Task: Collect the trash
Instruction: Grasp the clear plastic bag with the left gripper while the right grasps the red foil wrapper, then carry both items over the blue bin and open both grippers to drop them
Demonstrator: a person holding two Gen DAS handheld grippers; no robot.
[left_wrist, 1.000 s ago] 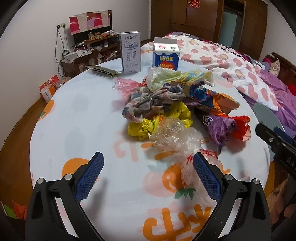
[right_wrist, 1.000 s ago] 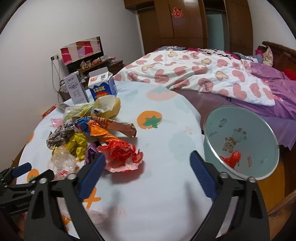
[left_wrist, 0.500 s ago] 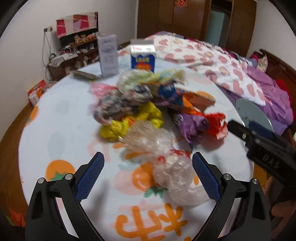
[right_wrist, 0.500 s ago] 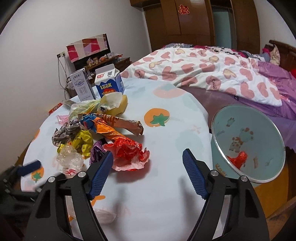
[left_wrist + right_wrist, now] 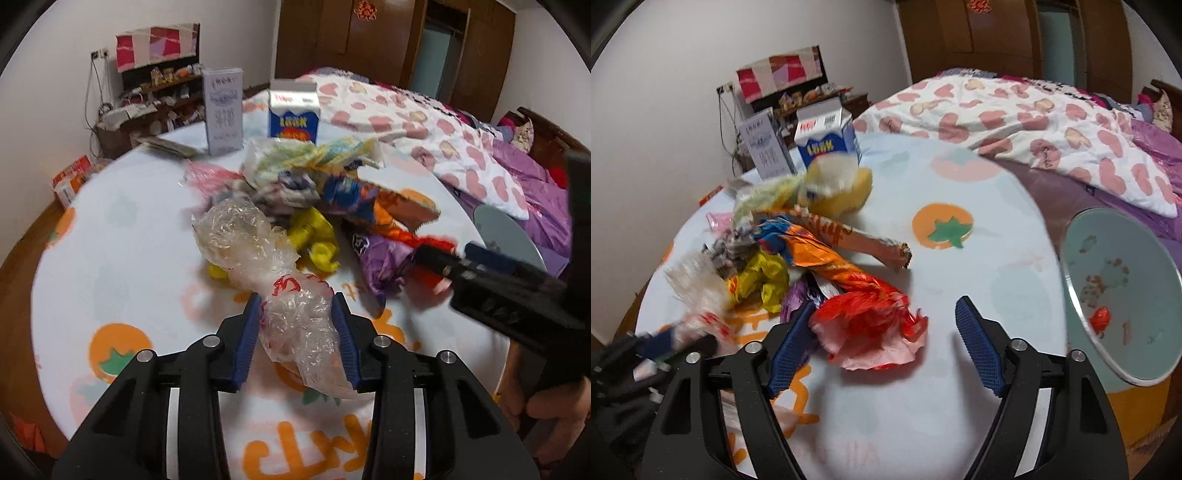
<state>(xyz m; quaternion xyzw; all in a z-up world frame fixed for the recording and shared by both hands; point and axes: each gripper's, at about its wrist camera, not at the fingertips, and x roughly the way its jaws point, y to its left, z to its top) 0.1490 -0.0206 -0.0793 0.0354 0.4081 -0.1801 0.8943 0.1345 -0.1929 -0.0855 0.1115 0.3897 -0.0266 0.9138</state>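
A heap of crumpled wrappers covers the round table (image 5: 110, 240). My left gripper (image 5: 297, 332) is closing, and its blue pads press on both sides of a clear plastic bag (image 5: 240, 236) with red print. The bag's far end stands up over a yellow wrapper (image 5: 317, 243). My right gripper (image 5: 885, 306) is closing too. A red wrapper (image 5: 864, 317) lies between its jaws, close to the left pad, with the right pad well apart from it. A pale green bin (image 5: 1108, 251) stands beside the table on the right, with a red scrap inside.
Behind the heap stand a blue and white milk carton (image 5: 293, 118) and a grey carton (image 5: 223, 110). An orange tube wrapper (image 5: 857, 236) and a purple wrapper (image 5: 380, 258) lie in the heap. A bed with a heart-patterned quilt (image 5: 1015, 118) is beyond the table.
My left jaws have come together on the clear plastic bag, whose far end now stands higher. My right gripper has moved in over the red wrapper, and its jaws have narrowed.
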